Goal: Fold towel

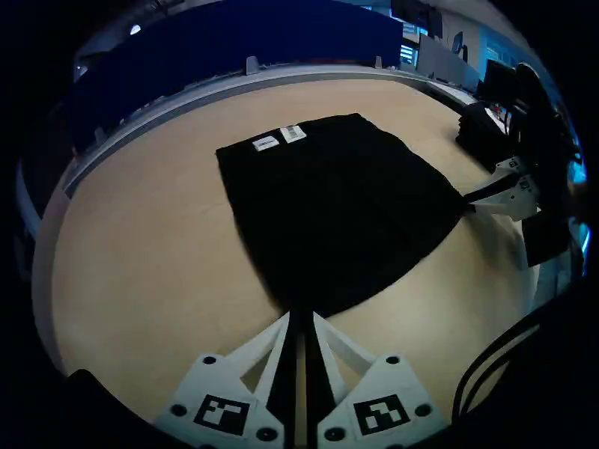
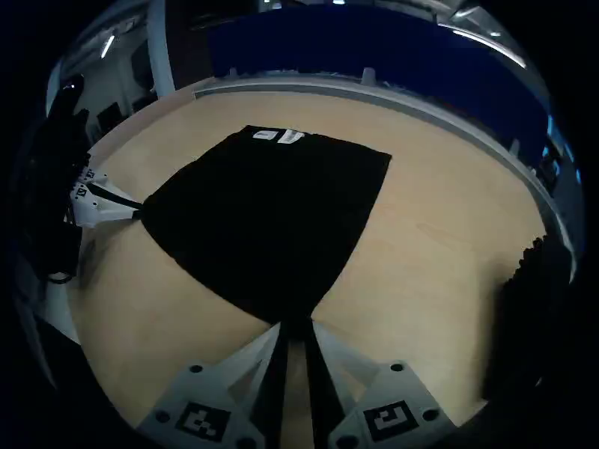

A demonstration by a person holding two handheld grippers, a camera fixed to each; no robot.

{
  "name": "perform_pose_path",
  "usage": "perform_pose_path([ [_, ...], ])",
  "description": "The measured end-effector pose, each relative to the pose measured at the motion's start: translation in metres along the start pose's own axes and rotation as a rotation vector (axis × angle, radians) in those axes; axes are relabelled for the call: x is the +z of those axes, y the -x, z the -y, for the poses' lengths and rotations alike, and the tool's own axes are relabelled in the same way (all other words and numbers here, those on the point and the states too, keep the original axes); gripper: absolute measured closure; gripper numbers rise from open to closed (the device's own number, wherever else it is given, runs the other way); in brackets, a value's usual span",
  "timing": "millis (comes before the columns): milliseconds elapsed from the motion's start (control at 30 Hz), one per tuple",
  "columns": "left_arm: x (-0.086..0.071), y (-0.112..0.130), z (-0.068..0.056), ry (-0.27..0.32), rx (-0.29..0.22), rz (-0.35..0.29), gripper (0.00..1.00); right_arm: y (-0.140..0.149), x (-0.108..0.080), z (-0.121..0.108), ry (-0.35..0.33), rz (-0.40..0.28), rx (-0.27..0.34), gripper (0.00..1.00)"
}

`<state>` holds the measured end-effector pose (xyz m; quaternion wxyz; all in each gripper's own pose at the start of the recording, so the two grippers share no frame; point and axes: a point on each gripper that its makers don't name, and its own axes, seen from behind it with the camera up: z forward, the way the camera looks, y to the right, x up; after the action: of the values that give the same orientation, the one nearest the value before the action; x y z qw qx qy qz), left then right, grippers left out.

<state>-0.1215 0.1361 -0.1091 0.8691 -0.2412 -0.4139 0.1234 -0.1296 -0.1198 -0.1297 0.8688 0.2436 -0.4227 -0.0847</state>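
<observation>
Towel (image 1: pixel 337 202): black, lies flat on wood table (image 1: pixel 150 247), centre of frame in both views, two white tags (image 1: pixel 281 138) at its far edge. Left gripper (image 1: pixel 299 314) at bottom centre of left gripper view, fingers (image 1: pixel 283 359) nearly together, clamped on the near towel corner. The cloth tapers to a point right at the tips. Right gripper (image 2: pixel 298 325) is the same at bottom centre of right gripper view: fingers pinched on the corner nearest it. Each view also catches the other gripper at the frame edge, tips on a side corner of the towel: right one at mid right of left gripper view, left one at mid left of right gripper view. Blue partition (image 1: pixel 224 45) runs along the table's far edge. Dark pile (image 1: pixel 479 131) on the table at upper right of left gripper view, apart from the towel; can't tell what it is.
</observation>
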Motion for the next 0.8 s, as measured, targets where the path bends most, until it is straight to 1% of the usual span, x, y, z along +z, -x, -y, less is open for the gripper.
perform_pose_path([
  [200, -0.003, -0.001, 0.004, -0.001, -0.031, 0.000, 0.94, -0.008, -0.005, 0.002, -0.010, -0.013, 0.009, 0.85],
  [400, -0.013, -0.005, 0.006, 0.007, -0.059, -0.008, 0.94, -0.019, -0.017, 0.004, -0.017, -0.031, -0.012, 0.85],
  [600, -0.031, -0.011, 0.004, 0.015, -0.095, -0.020, 0.95, -0.030, -0.032, 0.007, -0.025, -0.046, -0.038, 0.85],
  [800, -0.052, -0.015, -0.001, 0.032, -0.133, -0.029, 0.95, -0.036, -0.050, 0.011, -0.038, -0.053, -0.048, 0.85],
])
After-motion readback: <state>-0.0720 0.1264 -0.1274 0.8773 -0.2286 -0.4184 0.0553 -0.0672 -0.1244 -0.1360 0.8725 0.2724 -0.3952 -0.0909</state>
